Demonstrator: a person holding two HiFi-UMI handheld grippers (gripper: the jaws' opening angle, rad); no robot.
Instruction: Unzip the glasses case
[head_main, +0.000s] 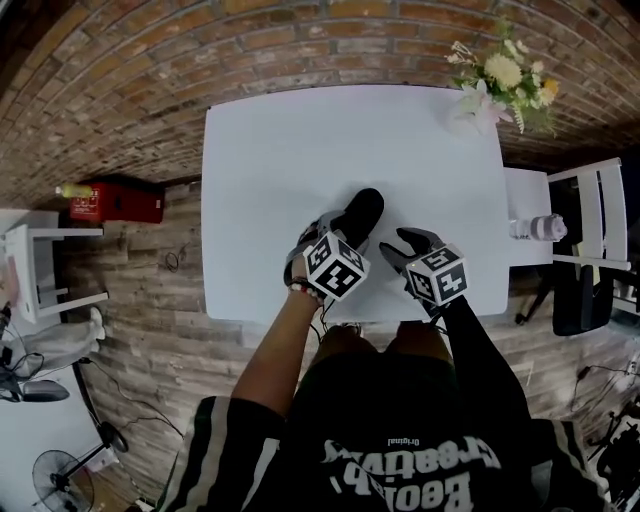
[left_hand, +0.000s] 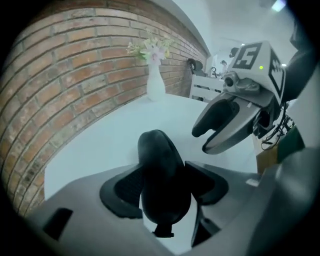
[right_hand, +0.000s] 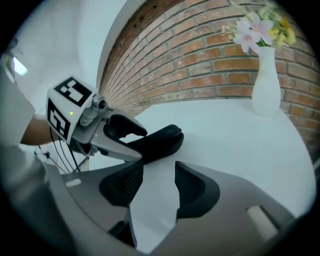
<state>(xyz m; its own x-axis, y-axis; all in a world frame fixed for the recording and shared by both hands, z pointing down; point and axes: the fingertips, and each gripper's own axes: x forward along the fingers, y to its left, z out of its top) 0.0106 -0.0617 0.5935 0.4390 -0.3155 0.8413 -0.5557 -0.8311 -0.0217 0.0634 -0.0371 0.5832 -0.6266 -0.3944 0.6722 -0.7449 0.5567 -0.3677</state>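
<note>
A black glasses case (head_main: 362, 214) lies on the white table (head_main: 270, 150), its long side running away from me. My left gripper (head_main: 328, 238) stands over the case's near end. In the left gripper view the case (left_hand: 159, 172) lies between the wide-spread jaws, and a small zipper tab (left_hand: 163, 231) shows at its near tip. I see no pad clearly pressing on it. My right gripper (head_main: 404, 250) hovers just right of the case, open with only bare table between its fingers (right_hand: 152, 187). The right gripper view shows the case (right_hand: 162, 142) running out from the left gripper (right_hand: 125, 139).
A white vase of flowers (head_main: 472, 108) stands at the table's far right corner. To the right are a white chair (head_main: 592, 215) and a small bottle (head_main: 540, 228). A red box (head_main: 115, 200) lies on the floor at the left. A brick wall (left_hand: 65, 75) runs behind the table.
</note>
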